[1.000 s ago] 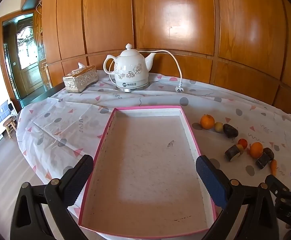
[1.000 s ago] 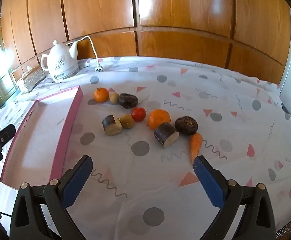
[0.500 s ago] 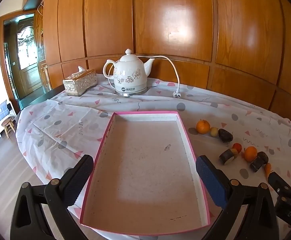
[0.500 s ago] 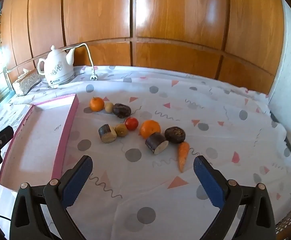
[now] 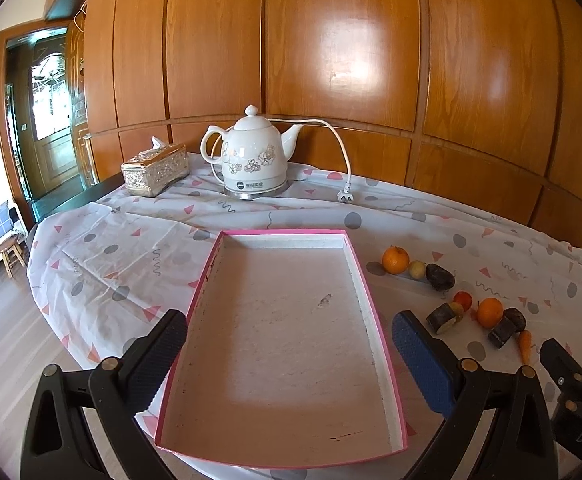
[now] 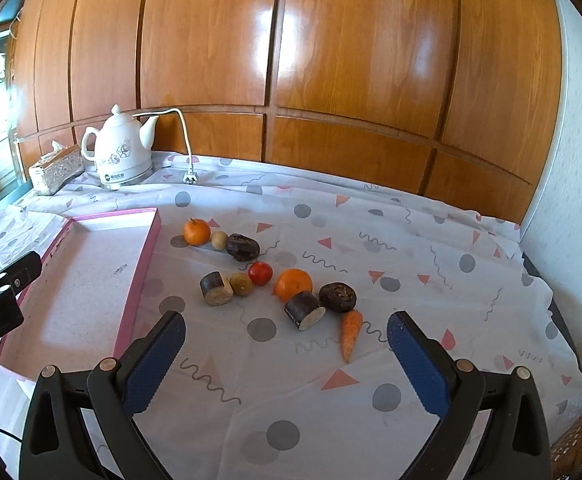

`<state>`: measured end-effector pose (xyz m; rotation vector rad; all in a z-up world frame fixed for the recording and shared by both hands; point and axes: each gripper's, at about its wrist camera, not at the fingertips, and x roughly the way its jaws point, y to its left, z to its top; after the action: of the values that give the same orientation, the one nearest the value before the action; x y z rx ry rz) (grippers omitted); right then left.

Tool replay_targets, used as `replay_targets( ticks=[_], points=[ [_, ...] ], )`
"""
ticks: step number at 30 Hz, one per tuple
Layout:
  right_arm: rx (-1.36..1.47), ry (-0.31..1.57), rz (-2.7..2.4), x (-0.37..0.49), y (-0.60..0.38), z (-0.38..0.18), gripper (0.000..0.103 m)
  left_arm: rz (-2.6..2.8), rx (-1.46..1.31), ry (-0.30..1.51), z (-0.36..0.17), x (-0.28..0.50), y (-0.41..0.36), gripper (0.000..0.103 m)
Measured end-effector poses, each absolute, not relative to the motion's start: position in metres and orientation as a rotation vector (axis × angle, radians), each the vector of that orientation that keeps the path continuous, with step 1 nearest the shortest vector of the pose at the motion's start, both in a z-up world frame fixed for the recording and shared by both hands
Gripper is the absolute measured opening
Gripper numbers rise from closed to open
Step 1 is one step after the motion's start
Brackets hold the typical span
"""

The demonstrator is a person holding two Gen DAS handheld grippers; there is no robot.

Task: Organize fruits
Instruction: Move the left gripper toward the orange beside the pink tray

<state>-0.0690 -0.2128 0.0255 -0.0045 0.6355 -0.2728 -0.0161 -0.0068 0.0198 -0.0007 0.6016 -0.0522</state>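
Note:
A shallow pink-rimmed tray (image 5: 355, 264) lies empty on the table; it also shows in the right wrist view (image 6: 147, 256). To its right lie two oranges (image 6: 197, 232) (image 6: 294, 282), a red tomato (image 6: 260, 273), a carrot (image 6: 350, 334), small yellowish fruits (image 6: 219, 240) and several dark pieces (image 6: 243, 247). The same group shows in the left wrist view (image 5: 395, 260). My left gripper (image 5: 289, 340) is open and empty over the near end of the tray. My right gripper (image 6: 286, 336) is open and empty, nearer than the fruit.
A white kettle (image 5: 253, 160) with a cord and plug (image 5: 346, 197) and a tissue box (image 5: 155, 168) stand at the back by the wood-panelled wall. The patterned tablecloth (image 6: 391, 248) ends at the table's left edge above the floor (image 5: 3, 320).
Both grippers have drawn back and risen, so the tray and fruit look smaller and farther away. Both stay open and empty. Nothing on the table has moved.

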Motion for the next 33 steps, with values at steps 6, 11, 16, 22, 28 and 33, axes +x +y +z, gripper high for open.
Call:
replay_targets(
  ticks=[6, 11, 16, 22, 28, 33],
  points=[
    [-0.002, 0.631, -0.278, -0.071, -0.213, 0.025, 0.102, -0.051, -0.007, 0.616, 0.017, -0.014, -0.007, 0.103],
    [-0.002, 0.637, -0.280, -0.071, -0.215, 0.022, 0.102, -0.059, -0.005, 0.624, 0.015, -0.014, -0.009, 0.103],
    [0.017, 0.657, -0.286, -0.070, -0.219, 0.019, 0.102, -0.072, 0.004, 0.624, 0.014, -0.016, -0.012, 0.103],
    [0.008, 0.661, -0.292, -0.075, -0.220, 0.020, 0.102, -0.096, -0.015, 0.622, 0.019, -0.018, -0.011, 0.103],
    [0.014, 0.666, -0.304, -0.078, -0.222, 0.022, 0.102, -0.146, -0.065, 0.627, 0.022, -0.020, -0.006, 0.103],
    [0.014, 0.674, -0.293, -0.075, -0.223, 0.020, 0.102, -0.174, -0.073, 0.640, 0.020, -0.019, -0.007, 0.103]
  ],
)
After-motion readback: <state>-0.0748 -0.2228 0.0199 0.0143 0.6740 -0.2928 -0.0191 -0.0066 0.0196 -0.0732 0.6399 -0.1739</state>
